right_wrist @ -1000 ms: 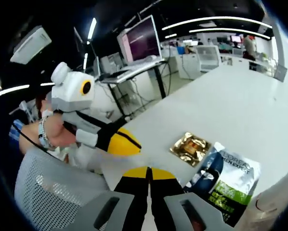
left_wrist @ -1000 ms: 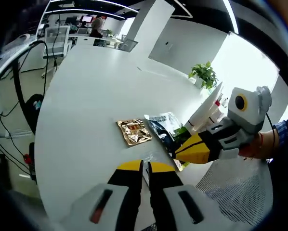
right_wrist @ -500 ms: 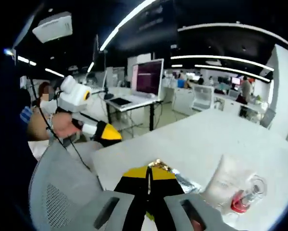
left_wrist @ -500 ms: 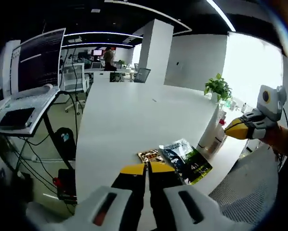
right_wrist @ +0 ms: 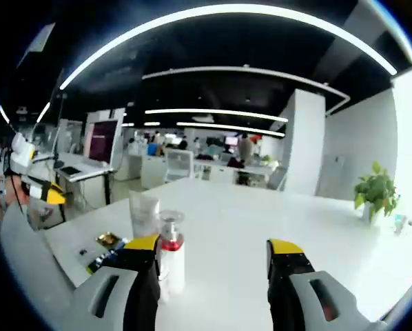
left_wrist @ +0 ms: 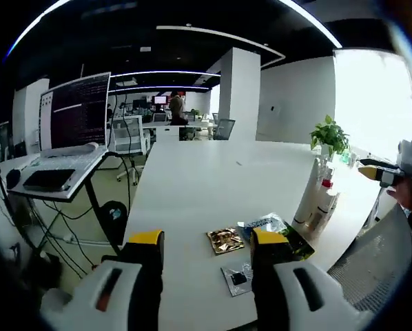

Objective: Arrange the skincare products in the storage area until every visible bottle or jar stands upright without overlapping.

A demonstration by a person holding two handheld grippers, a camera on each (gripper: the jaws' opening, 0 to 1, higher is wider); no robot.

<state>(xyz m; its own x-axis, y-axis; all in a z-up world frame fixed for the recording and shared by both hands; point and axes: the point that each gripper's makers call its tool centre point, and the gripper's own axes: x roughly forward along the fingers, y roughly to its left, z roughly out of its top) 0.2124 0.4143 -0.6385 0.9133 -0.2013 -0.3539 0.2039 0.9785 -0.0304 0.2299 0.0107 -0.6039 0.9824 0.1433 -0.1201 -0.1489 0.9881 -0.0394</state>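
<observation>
1. On the white table (left_wrist: 192, 179), left gripper view: left gripper (left_wrist: 207, 243) jaws spread, holding nothing; gold sachet (left_wrist: 224, 239) and dark pouch (left_wrist: 278, 231) lie flat just ahead, bottles (left_wrist: 315, 203) upright beyond.
2. Right gripper view: right gripper (right_wrist: 213, 247) spread wide, empty; pump bottle (right_wrist: 170, 252) stands upright beside its left jaw.
3. Best approach, I'd judge: come in low and slowly, so standing bottles aren't knocked.

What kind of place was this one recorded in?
Most likely an open-plan office: a long white table, a monitor on a side desk with cables beneath, rows of workstations under strip ceiling lights, and a potted plant.
</observation>
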